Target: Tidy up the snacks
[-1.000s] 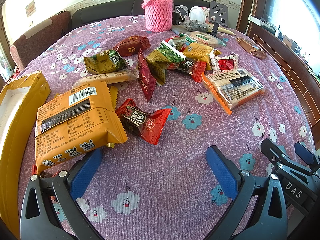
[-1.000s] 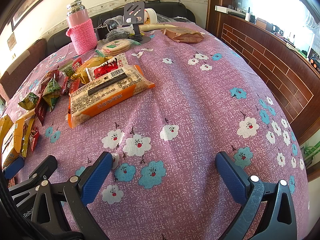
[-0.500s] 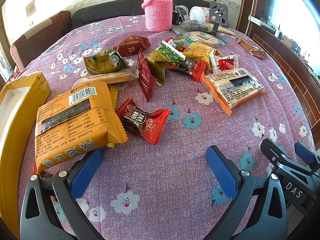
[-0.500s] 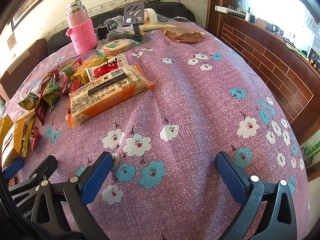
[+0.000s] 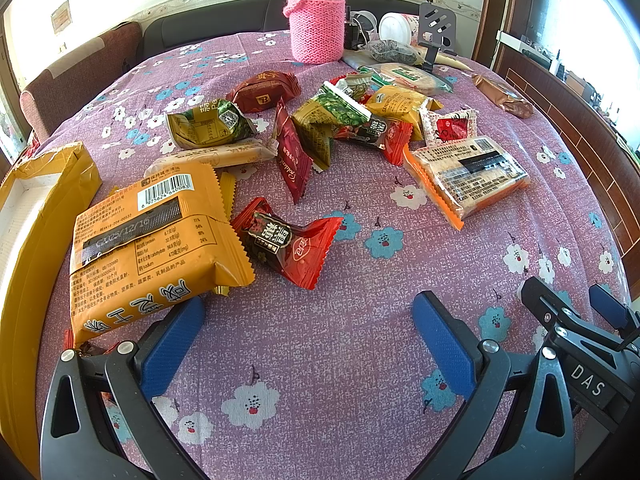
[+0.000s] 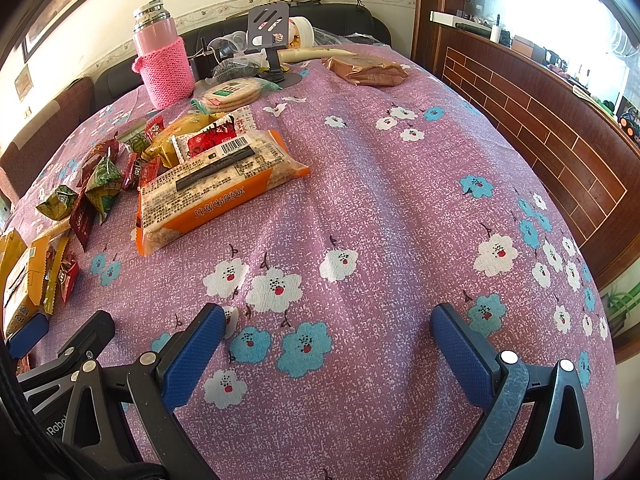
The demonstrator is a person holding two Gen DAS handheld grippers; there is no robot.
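Observation:
Several snack packets lie scattered on a purple flowered tablecloth. A big orange packet rests near my left gripper, which is open and empty just in front of it. A red candy packet lies beside the orange one. An orange-edged clear cracker pack sits further right. Green, yellow and dark red packets are heaped behind. My right gripper hovers open over bare cloth, right of the cracker pack.
A yellow cardboard box stands open at the left table edge. A pink knit-sleeved flask, a phone stand, cups and a brown packet sit at the back. A wooden wall panel runs along the right.

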